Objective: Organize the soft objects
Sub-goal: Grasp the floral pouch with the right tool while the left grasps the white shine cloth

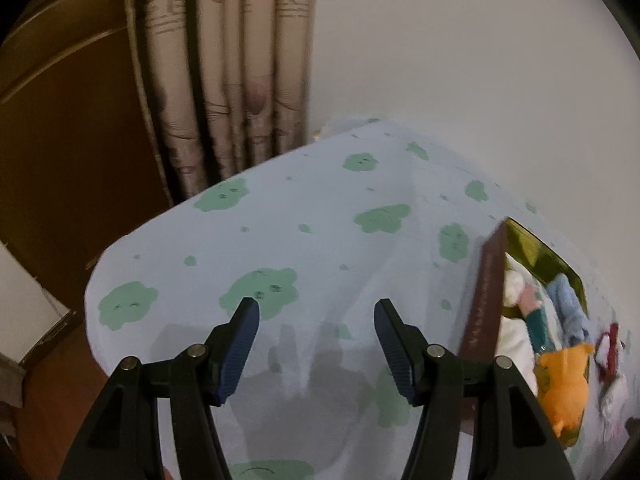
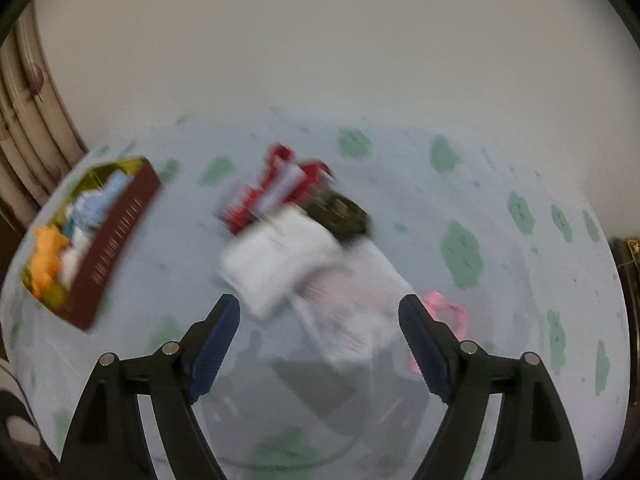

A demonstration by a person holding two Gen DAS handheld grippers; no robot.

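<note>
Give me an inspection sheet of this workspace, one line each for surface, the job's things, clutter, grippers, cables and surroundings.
Surface: table under a pale blue cloth with green blob prints.
Job's things: maroon box with a gold lining holds an orange plush, a light blue soft item and white pieces; loose on the cloth are a red and white item, a dark item, folded white fabric and a pink item, all blurred.
Clutter: nothing seen.
Grippers: left gripper open and empty over bare cloth; right gripper open and empty above the white fabric.
Cables: nothing seen.
Surroundings: patterned curtain, plain wall, dark wood furniture.
</note>
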